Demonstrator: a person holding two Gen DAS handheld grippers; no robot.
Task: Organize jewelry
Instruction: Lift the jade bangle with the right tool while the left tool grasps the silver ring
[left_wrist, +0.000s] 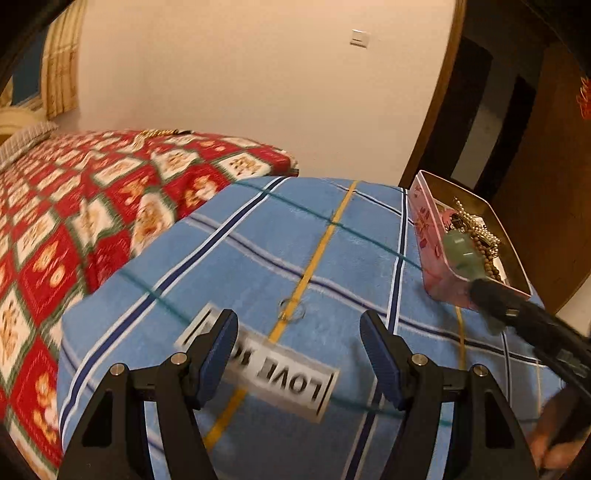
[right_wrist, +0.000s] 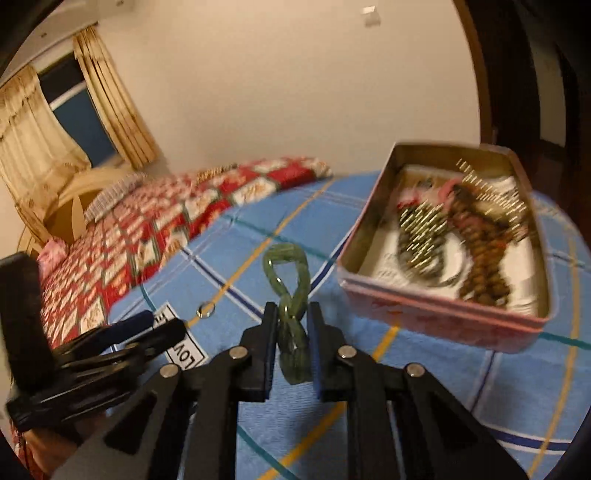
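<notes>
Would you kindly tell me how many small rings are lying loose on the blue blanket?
1: a small ring on the yellow stripe, beside the label; others may be hidden.

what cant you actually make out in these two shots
- Tin contents, right wrist view: motion blur smears the beads and chains; separate pieces cannot be counted.
- Same tin, left wrist view: its near wall and the green bracelet in the right gripper hide most of the inside.
- Label on the blue blanket, left wrist view: a finger of the left gripper covers part of the text.
- Small ring: too small to identify.
</notes>
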